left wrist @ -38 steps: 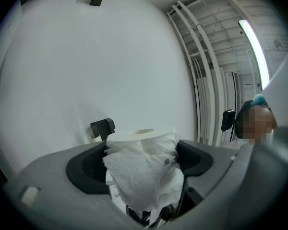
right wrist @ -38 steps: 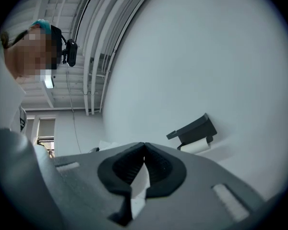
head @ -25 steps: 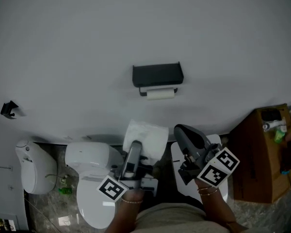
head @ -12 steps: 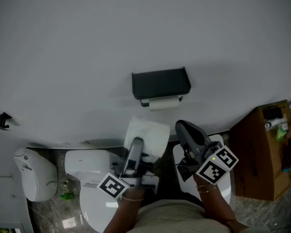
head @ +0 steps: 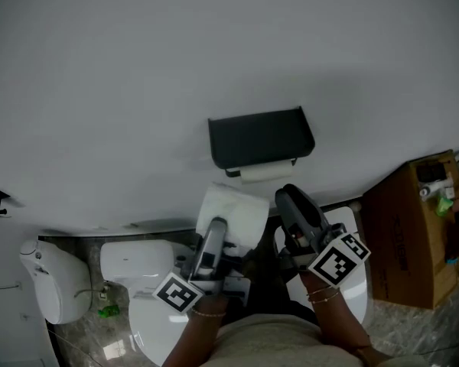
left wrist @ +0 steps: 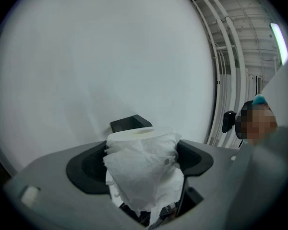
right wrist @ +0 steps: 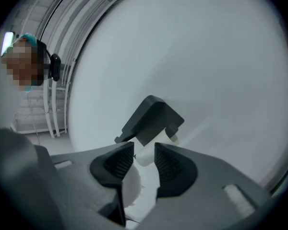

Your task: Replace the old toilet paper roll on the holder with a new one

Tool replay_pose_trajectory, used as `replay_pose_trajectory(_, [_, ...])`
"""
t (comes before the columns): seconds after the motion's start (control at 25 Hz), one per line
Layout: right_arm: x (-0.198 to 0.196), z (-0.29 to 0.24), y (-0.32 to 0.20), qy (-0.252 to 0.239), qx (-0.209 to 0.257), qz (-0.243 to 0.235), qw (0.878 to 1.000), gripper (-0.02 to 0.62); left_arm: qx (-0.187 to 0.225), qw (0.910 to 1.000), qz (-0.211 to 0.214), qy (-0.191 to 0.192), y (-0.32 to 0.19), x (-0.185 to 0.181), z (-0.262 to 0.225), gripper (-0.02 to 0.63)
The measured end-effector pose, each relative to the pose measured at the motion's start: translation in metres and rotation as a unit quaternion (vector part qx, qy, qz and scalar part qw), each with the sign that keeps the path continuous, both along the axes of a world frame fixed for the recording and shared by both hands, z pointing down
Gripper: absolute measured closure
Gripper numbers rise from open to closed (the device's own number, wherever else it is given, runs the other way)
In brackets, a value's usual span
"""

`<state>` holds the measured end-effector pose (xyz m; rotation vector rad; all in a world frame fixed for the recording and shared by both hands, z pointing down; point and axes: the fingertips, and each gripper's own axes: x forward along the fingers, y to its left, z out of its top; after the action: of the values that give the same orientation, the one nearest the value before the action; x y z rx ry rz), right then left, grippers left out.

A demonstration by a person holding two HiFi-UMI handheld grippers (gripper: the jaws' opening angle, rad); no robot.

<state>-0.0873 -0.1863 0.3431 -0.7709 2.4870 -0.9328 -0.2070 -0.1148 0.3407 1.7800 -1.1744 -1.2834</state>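
Swap not yet begun. Thin old roll on black wall holder. Left gripper clamps new toilet paper roll, low, near holder. Right gripper jaws just opening, apart, nothing gripped, aimed at holder. Remaining: remove old roll, fit new.

The holder is matt black against a plain, pale grey wall. The old roll is white, and so is the new roll. The left tool is mid grey with near-black pads. Its marker cube bears black squares on white. The toilet is glossy white and the box is cardboard brown. The floor is marbled grey-brown, with a small green thing on it.
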Motion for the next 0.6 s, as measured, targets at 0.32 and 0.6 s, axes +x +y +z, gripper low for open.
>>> replay_pose_trajectory(0.32, [-0.008, 0.014, -0.012, -0.105, -0.082, 0.009, 0.991, 0.342, -0.002, 0.9999, 0.004, 0.009, -0.005, -0.006, 0.007, 0.175])
replay_pose_trajectory(0.6, [-0.022, 0.03, -0.022, -0.172, -0.141, 0.003, 0.975, 0.304, -0.015, 0.9998, 0.009, 0.013, -0.008, -0.014, 0.015, 0.175])
